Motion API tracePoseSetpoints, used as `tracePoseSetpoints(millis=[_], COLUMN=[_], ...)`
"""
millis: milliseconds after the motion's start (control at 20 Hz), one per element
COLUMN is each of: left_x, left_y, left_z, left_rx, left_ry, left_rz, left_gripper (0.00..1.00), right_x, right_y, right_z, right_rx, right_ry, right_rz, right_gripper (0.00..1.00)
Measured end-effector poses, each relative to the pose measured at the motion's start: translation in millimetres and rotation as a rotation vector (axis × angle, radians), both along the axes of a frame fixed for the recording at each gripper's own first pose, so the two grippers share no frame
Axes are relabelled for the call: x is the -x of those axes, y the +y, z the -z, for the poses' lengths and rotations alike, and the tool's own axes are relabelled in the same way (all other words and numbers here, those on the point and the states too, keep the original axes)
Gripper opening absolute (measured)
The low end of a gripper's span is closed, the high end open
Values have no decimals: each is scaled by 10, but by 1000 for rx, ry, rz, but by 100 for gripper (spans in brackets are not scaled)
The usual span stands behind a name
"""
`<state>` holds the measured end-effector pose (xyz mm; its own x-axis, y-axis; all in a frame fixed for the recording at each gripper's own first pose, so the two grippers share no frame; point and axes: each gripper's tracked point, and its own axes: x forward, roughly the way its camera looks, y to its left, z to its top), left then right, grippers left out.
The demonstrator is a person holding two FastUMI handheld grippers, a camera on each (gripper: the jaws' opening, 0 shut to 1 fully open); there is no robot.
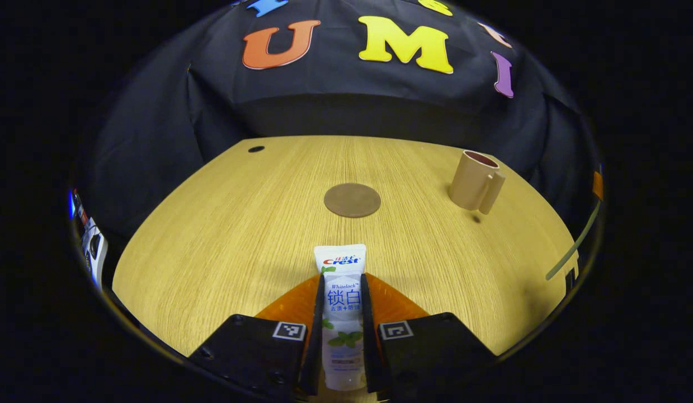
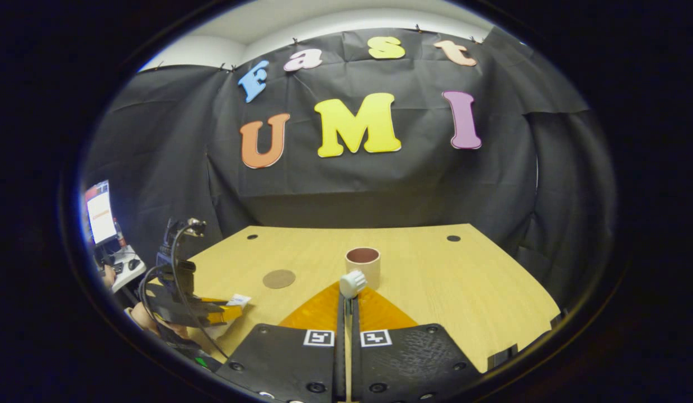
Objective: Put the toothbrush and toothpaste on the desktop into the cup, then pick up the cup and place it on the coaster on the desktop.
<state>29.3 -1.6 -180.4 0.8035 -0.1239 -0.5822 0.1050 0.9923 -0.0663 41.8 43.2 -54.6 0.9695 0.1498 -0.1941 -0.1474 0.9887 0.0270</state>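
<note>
Both grippers are loaded rn, prob so both items drop into the cup one after the other. Left gripper (image 1: 343, 313) is clamped on the toothpaste (image 1: 342, 302), crimped end forward. Cup (image 1: 475, 180) sits at 2 o'clock, coaster (image 1: 352, 200) at 12. Right gripper (image 2: 347, 313) is pinched near-closed on the toothbrush (image 2: 352, 284), bristle head just short of the cup, lined up w/ it.

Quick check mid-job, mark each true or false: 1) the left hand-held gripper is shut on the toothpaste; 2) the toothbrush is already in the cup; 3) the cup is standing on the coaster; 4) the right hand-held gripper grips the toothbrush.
1) True: the left hand-held gripper clamps the toothpaste.
2) False: the toothbrush is in the right hand-held gripper; the cup looks empty.
3) False: the cup stands apart from the bare coaster.
4) True.
</note>
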Motion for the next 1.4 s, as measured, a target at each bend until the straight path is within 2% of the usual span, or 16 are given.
tracePoseSetpoints(millis=[250,300,350,450,750,950,1250,1400], left_x=[-121,-149,-169,-209,-422,-609,-716,-762], left_y=[-104,-138,-177,-265,-351,-418,-544,-616], left_z=[-779,-892,-983,-1119,-1244,-1203,-1131,-1124], left_rx=[26,29,30,51,87,99,98,106], left_ry=[-248,-294,-323,-367,-381,-384,-375,-375], left_rz=[-2,2,7,24,35,29,42,48], left_gripper=[34,29,34,34,33,33,33,33], right_x=[-136,-170,-234,-358,-968,-1531,-2332,-2554], right_y=[44,67,91,123,248,254,268,269], right_z=[-192,-255,-330,-450,-862,-1083,-727,-487], right_rx=[17,20,26,37,48,57,43,58], right_ry=[-21,-28,-39,-56,-94,-138,-68,-32], right_rz=[-4,-8,-11,-11,-33,-29,-35,-32], right_gripper=[2,2,2,2,2,1,2,2])
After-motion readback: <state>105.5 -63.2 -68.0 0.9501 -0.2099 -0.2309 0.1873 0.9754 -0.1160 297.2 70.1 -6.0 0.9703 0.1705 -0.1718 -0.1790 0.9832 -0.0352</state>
